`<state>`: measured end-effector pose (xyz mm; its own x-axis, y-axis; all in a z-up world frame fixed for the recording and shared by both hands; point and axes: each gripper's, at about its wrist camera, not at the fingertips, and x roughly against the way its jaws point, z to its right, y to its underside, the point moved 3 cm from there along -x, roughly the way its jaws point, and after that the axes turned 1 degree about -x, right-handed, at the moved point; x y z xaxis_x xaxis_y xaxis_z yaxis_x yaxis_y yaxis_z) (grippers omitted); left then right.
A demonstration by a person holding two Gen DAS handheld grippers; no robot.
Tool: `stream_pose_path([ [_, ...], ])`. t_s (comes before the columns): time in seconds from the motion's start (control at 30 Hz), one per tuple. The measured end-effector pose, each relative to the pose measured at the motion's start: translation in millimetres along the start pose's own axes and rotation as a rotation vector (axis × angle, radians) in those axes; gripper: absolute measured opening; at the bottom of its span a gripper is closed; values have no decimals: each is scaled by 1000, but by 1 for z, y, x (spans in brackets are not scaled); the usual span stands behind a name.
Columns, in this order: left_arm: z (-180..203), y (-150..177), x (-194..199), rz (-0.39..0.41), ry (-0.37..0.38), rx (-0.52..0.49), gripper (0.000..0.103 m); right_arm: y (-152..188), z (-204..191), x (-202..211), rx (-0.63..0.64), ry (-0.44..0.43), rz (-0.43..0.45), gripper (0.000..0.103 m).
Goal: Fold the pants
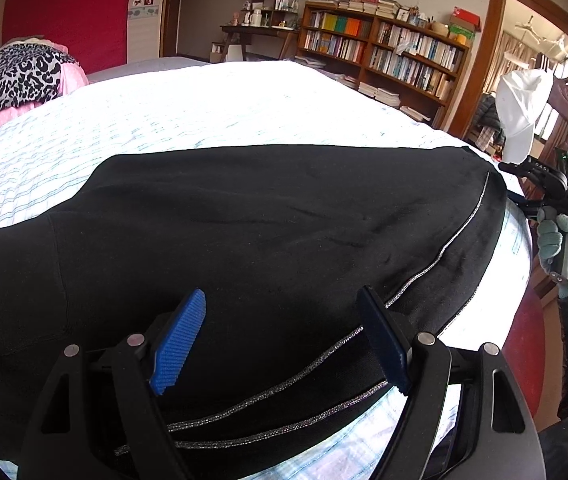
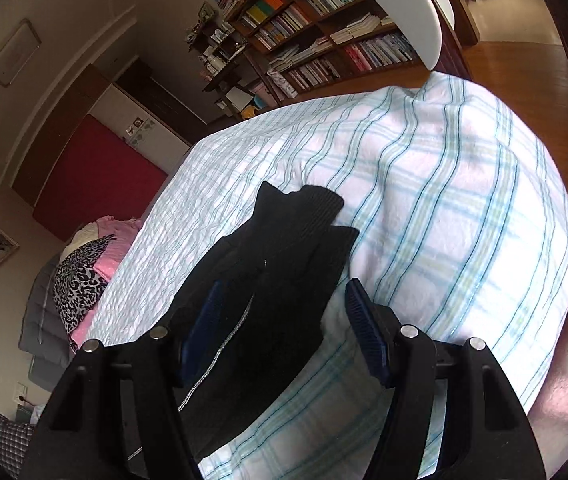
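Black pants [image 1: 268, 232] with a silver side stripe lie flat across the bed, legs stacked. My left gripper [image 1: 280, 340] is open just above the near edge of the pants, blue pads apart, holding nothing. In the right wrist view the ribbed cuffs of the pants [image 2: 304, 216] lie on the bedsheet. My right gripper [image 2: 284, 320] is open over the cuff end, its left pad over the black cloth, its right pad over the sheet. The right gripper also shows in the left wrist view [image 1: 540, 184], held by a gloved hand at the far right.
The bed [image 1: 204, 112] has a white sheet with blue-green checks. A leopard-print and pink pile [image 1: 16, 76] lies at the headboard end. A white cap [image 1: 520, 108] hangs on a chair at the right. Bookshelves [image 1: 380, 48] stand behind. Wooden floor [image 2: 504, 56] lies beyond the bed corner.
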<state>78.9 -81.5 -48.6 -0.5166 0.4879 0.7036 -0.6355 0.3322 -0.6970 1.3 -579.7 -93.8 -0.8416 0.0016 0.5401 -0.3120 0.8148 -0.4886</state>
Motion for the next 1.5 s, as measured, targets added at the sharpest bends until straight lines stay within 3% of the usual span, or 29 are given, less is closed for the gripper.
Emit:
stream_pose_path([
  [0.2, -4, 4, -7, -10, 10, 7, 78, -2, 0, -9, -39, 16, 34, 64],
  [0.23, -4, 4, -7, -11, 11, 8, 78, -4, -1, -10, -45, 26, 44, 58],
  [0.27, -4, 3, -7, -11, 12, 9, 78, -5, -2, -11, -47, 41, 45, 36],
  [0.3, -4, 3, -6, -11, 12, 9, 78, -5, -3, -14, -48, 44, 35, 24],
  [0.4, -7, 3, -3, -12, 22, 17, 78, -4, -19, -11, 19, 84, 63, 19],
  [0.63, -5, -5, 0, -3, 61, 36, 78, 13, -95, 12, 289, 139, 196, 18],
  [0.87, -12, -9, 9, 23, 45, 53, 78, 66, -202, 25, 597, 70, 282, 18],
  [1.13, -40, -5, 24, 55, 13, 121, 78, 150, -288, 1, 776, -66, 198, 17],
  [1.33, -58, 4, 35, 72, 0, 165, 78, 237, -310, -42, 910, -59, 73, 17],
  [1.5, -71, 12, 40, 75, 3, 196, 78, 288, -316, -66, 1001, -43, 16, 17],
])
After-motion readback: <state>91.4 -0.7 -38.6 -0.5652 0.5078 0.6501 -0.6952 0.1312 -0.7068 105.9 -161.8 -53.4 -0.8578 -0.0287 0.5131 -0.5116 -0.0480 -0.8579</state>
